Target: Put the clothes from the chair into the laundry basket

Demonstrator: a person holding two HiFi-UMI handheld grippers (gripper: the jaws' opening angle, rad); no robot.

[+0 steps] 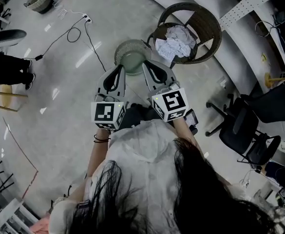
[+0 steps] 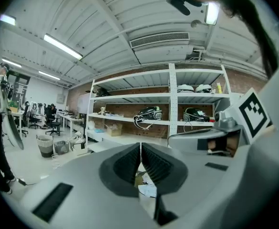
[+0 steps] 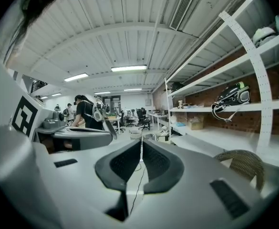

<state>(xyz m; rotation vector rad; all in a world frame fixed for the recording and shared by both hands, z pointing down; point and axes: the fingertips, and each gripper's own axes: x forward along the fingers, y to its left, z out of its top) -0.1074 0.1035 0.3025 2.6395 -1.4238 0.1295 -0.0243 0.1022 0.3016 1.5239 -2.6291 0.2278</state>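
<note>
White clothes (image 1: 174,43) lie crumpled on the seat of a round wicker chair (image 1: 205,26) at the top of the head view. The chair's woven rim (image 3: 242,163) also shows at the right of the right gripper view. A round mesh laundry basket (image 1: 131,56) stands on the floor just left of the chair, with nothing visible in it. My left gripper (image 1: 119,69) and right gripper (image 1: 147,64) hang side by side over the basket's near edge, short of the chair. Both are shut and hold nothing, as the left gripper (image 2: 140,147) and right gripper (image 3: 141,144) show in their own views.
A black office chair (image 1: 249,130) stands to the right. A black cable (image 1: 74,33) trails across the floor at upper left, near another basket (image 1: 37,1). A person (image 1: 6,65) stands at the left edge. White shelving (image 2: 170,104) with gear runs behind the chair.
</note>
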